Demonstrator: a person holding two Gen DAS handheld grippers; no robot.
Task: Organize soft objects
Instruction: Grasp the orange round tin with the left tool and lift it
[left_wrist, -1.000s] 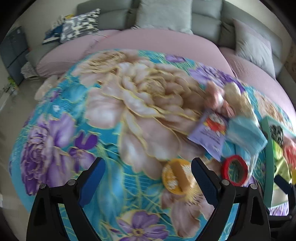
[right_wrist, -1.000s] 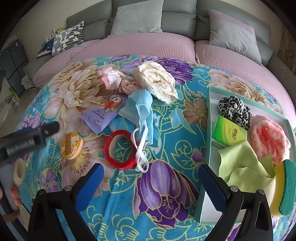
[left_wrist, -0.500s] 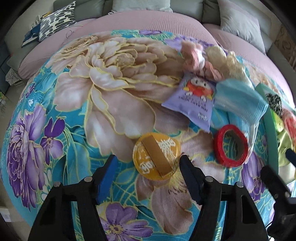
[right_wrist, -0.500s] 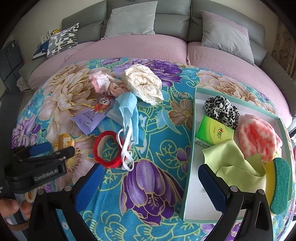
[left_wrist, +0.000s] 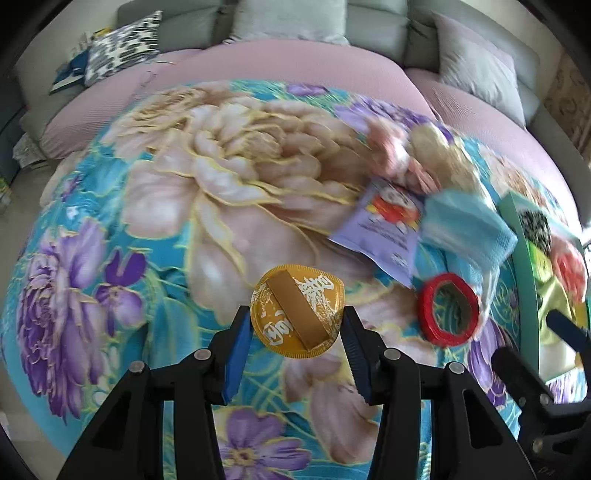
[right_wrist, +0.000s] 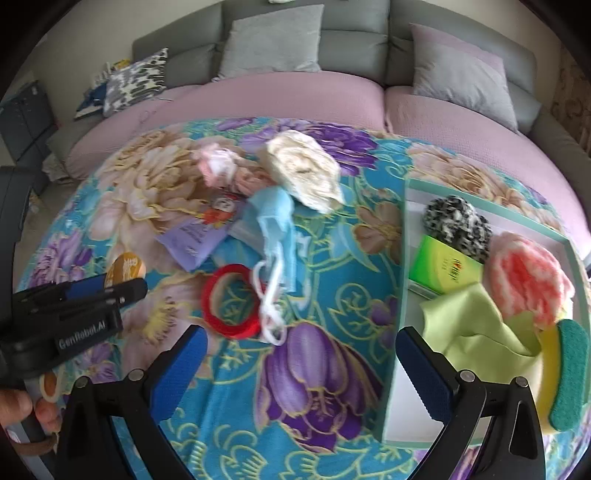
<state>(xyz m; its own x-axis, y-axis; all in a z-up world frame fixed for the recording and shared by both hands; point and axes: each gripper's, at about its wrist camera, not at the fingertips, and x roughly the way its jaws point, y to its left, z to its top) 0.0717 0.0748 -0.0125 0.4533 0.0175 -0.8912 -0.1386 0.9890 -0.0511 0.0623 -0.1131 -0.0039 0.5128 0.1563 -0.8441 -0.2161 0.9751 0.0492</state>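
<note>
My left gripper (left_wrist: 295, 332) is shut on a round gold powder puff (left_wrist: 297, 311) with a ribbon band, just above the floral blanket; the puff also shows in the right wrist view (right_wrist: 127, 267). My right gripper (right_wrist: 299, 363) is open and empty over the blanket, left of the tray (right_wrist: 400, 295). Loose on the blanket lie a blue face mask (right_wrist: 277, 225), a cream lace cloth (right_wrist: 304, 175), a pink cloth (right_wrist: 218, 164), a purple packet (right_wrist: 201, 232) and a red ring (right_wrist: 231, 301).
The mint tray holds a leopard scrunchie (right_wrist: 458, 221), a green packet (right_wrist: 443, 267), a pink fluffy ball (right_wrist: 524, 280), a lime cloth (right_wrist: 472, 325) and a yellow-green sponge (right_wrist: 565, 373). A sofa with grey cushions (right_wrist: 273, 40) lies behind.
My left gripper moved forward and closed its jaws on the gold puff. The right gripper drifted slightly and stayed open.
</note>
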